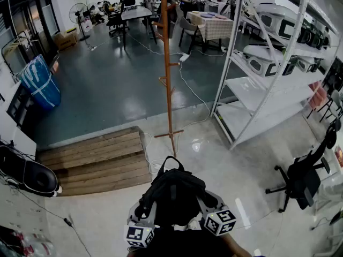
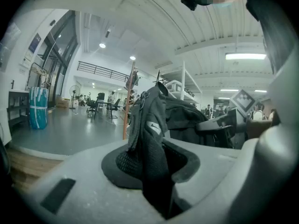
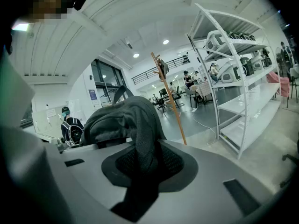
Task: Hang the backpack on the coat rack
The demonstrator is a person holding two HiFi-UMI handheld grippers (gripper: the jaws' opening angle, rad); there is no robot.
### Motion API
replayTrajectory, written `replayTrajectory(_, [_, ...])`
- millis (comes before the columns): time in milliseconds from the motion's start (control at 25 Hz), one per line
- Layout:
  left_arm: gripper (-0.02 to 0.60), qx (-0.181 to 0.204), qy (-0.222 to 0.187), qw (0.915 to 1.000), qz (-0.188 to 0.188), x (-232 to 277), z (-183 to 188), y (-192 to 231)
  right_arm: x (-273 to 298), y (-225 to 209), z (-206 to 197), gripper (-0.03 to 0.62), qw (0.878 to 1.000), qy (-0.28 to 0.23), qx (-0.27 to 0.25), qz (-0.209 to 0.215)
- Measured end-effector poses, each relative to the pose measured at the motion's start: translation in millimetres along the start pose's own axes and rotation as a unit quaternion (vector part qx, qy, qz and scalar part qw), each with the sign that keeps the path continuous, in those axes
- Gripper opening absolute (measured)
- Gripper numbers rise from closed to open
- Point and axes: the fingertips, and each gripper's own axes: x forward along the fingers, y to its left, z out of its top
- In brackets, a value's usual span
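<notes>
My left tool [image 1: 146,210] and right tool [image 1: 210,203] both clench the backpack [image 1: 172,189]; the coat rack [image 1: 168,74] stands farther off.

head: steep down | gripper views: close, forward | shared: backpack [image 1: 171,194], coat rack [image 1: 168,63]

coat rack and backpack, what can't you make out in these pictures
Coat rack top: head view, cut off by the upper edge.
Dark item hanging on it: both gripper views, too small.
Backpack bottom: head view, hidden by its own bulk.
</notes>
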Motion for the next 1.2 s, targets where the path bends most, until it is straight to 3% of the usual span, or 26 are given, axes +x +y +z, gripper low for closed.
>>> replayTrajectory(640, [0.110, -0.012, -0.003, 0.9999, -0.005, 3, 3, 25, 20, 16, 7, 0.084, 1.000, -0.003, 0.001, 0.000])
replayTrajectory(1200, [0.110, -0.021, 0.002, 0.9991, -0.038, 5, 5, 85, 66, 55, 4, 0.084, 1.000, -0.009, 0.004, -0.026])
